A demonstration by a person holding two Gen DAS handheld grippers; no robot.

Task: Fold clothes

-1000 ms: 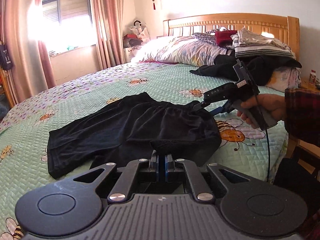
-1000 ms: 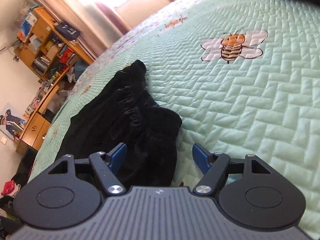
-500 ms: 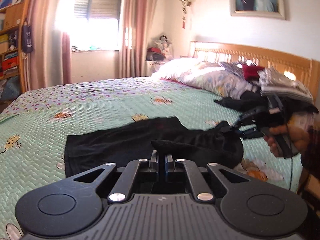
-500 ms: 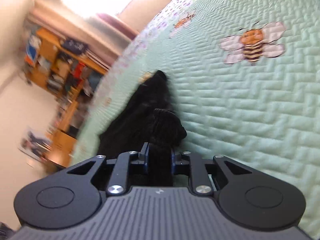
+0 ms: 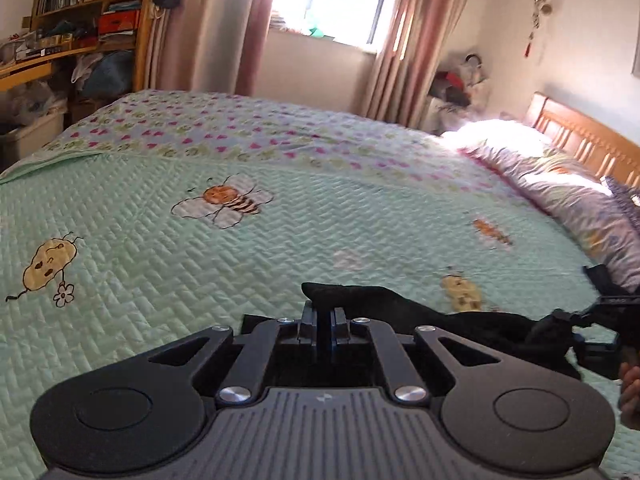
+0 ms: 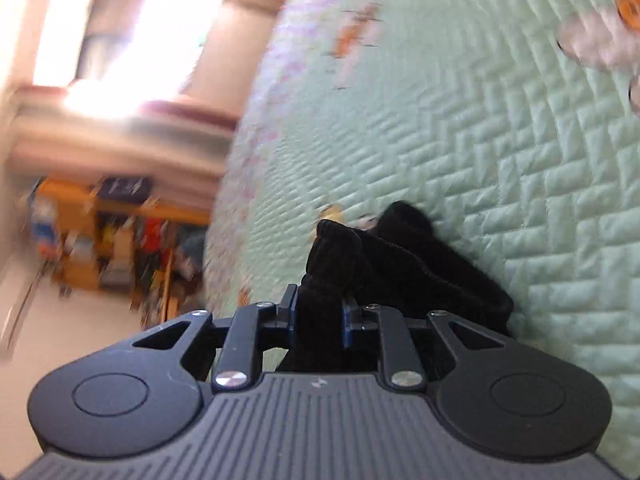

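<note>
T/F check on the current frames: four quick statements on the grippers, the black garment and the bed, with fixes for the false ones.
1. The left gripper is shut on the black garment. True.
2. The right gripper is empty. False: black fabric is bunched between its fingers.
3. The bedspread is plain white. False: it is green, quilted, with bee pictures.
4. A bookshelf stands beyond the bed. True.

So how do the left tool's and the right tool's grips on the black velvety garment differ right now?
The left tool pinches a thin edge of the black velvety garment, pads nearly touching; the right tool clamps a thick bunched wad, pads set visibly apart and easing open slightly. The left tool's view sits fairly level over the green quilted bedspread; the right tool's view is rolled steeply sideways. Both have the same garment between their pads.
</note>
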